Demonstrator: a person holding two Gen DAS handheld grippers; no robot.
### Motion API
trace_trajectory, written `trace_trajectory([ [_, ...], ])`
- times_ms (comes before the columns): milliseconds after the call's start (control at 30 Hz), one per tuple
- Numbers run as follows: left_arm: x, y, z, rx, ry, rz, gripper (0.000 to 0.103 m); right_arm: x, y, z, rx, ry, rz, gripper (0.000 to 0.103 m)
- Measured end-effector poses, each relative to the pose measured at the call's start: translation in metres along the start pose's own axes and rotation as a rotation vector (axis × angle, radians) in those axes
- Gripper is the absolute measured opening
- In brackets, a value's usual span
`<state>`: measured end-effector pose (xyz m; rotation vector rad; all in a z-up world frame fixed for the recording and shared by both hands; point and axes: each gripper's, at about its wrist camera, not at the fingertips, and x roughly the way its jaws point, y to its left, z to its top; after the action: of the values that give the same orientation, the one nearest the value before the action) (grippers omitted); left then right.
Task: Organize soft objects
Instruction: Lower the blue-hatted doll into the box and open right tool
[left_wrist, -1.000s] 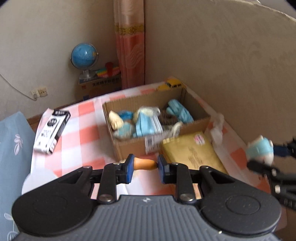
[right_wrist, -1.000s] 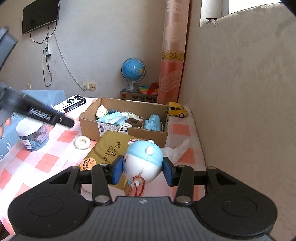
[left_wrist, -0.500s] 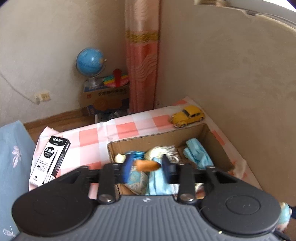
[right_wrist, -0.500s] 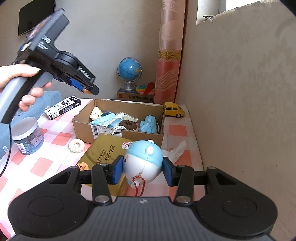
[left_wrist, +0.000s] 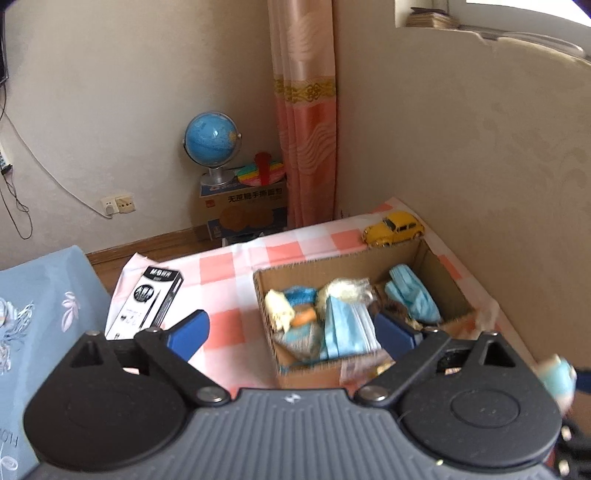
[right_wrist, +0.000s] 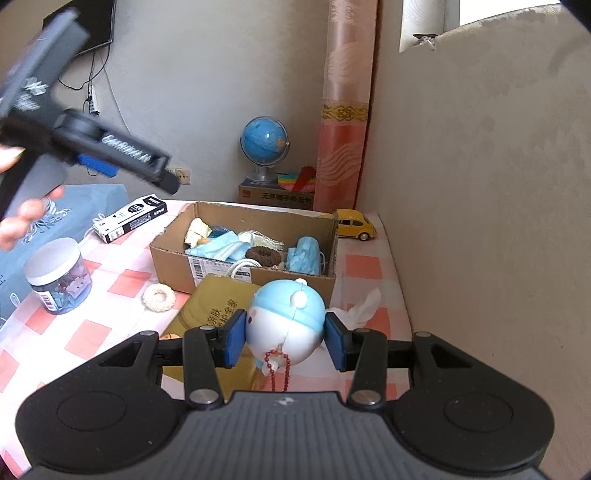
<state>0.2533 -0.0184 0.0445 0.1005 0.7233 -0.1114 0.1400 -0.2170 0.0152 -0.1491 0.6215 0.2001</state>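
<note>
- Right hand-held gripper (right_wrist: 284, 338) clenches the blue plush toy (right_wrist: 286, 325) at 6 o'clock of the cardboard box (right_wrist: 243, 275), ready to carry it in.
- Left hand-held gripper (left_wrist: 291, 338) hangs released above the box, with an orange piece (left_wrist: 304, 316) lying inside.

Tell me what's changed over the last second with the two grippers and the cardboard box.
The left gripper rose over the cardboard box, opened and let go of the small orange piece, which now lies inside. The right gripper stayed shut on the blue-capped plush toy, short of the box.
</note>
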Motion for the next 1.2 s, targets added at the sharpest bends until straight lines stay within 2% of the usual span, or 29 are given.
trace_trajectory([
  [100,-0.02,0.001,-0.015,-0.011,0.008,0.001,0.1,0.001,0.003,0.005,-0.005,-0.004,0.009,0.05],
  [233,-0.039,0.005,-0.036,-0.055,0.011,0.02,0.101,0.004,0.003,0.017,0.003,-0.013,0.026,0.05],
  [400,-0.05,0.004,-0.062,-0.063,0.024,0.045,0.101,0.016,0.002,0.039,0.008,-0.016,0.049,0.05],
  [500,-0.055,0.004,-0.072,-0.074,0.03,0.033,0.101,0.03,0.001,0.054,0.01,-0.011,0.054,0.05],
  [800,-0.055,0.008,-0.082,-0.078,0.017,0.059,0.101,0.091,-0.003,0.108,0.009,0.027,0.06,0.05],
  [1033,-0.045,0.015,-0.082,-0.088,0.031,0.072,0.101,0.136,0.007,0.135,-0.032,0.061,0.056,0.05],
  [1067,-0.044,0.016,-0.082,-0.09,0.033,0.071,0.101,0.142,0.008,0.138,-0.038,0.066,0.056,0.051],
  [1133,-0.042,0.017,-0.083,-0.094,0.04,0.071,0.101,0.152,0.01,0.142,-0.039,0.072,0.062,0.065],
  [1200,-0.038,0.019,-0.083,-0.099,0.047,0.071,0.101,0.156,0.008,0.144,-0.031,0.074,0.054,0.086],
])
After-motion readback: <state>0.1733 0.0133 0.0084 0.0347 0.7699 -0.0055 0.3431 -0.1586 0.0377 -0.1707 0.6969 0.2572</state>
